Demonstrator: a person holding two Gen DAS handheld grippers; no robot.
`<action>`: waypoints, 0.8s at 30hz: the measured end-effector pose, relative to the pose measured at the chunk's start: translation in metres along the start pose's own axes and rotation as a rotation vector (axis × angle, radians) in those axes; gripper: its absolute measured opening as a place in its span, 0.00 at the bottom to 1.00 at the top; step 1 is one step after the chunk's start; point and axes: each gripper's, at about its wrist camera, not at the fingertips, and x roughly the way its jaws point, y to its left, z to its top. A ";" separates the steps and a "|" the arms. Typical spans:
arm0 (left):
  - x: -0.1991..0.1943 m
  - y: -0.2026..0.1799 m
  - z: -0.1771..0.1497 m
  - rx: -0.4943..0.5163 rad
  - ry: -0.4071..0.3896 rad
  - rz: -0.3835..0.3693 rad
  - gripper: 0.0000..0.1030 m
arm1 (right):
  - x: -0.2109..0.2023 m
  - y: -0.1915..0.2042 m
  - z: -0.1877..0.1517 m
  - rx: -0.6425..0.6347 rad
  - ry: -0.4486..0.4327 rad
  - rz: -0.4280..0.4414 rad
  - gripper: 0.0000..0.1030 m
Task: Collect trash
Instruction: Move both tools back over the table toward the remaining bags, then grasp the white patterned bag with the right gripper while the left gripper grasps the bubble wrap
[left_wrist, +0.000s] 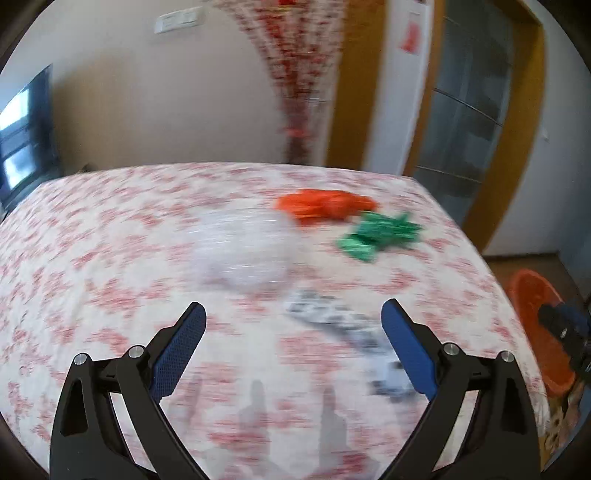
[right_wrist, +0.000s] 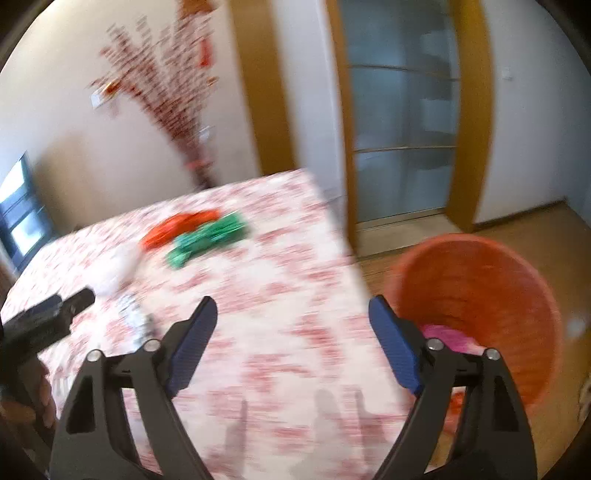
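Trash lies on a table with a red-and-white patterned cloth (left_wrist: 92, 258): an orange plastic bag (left_wrist: 325, 205), a green crumpled wrapper (left_wrist: 380, 232), a clear whitish bag (left_wrist: 243, 254) and a grey-white printed wrapper (left_wrist: 343, 332). My left gripper (left_wrist: 293, 317) hovers open above the cloth, the grey wrapper just ahead of its right finger. My right gripper (right_wrist: 291, 314) is open and empty over the table's right part, beside the orange bin (right_wrist: 480, 295). The same orange bag (right_wrist: 177, 227), green wrapper (right_wrist: 207, 240) and grey wrapper (right_wrist: 135, 317) show in the right wrist view. Both views are motion-blurred.
The orange bin stands on the wooden floor (right_wrist: 535, 229) off the table's right edge, with something pink (right_wrist: 447, 336) inside. A glass door with a yellow frame (right_wrist: 402, 129) is behind. The other gripper's body (right_wrist: 44, 321) and a hand (right_wrist: 26, 398) show at left.
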 end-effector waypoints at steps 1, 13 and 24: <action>0.000 0.015 0.000 -0.021 -0.002 0.022 0.92 | 0.006 0.011 0.000 -0.018 0.016 0.019 0.69; 0.003 0.084 -0.001 -0.098 -0.014 0.083 0.92 | 0.082 0.115 -0.009 -0.167 0.190 0.146 0.55; 0.024 0.077 0.003 -0.104 0.013 0.034 0.92 | 0.087 0.099 -0.012 -0.185 0.207 0.079 0.16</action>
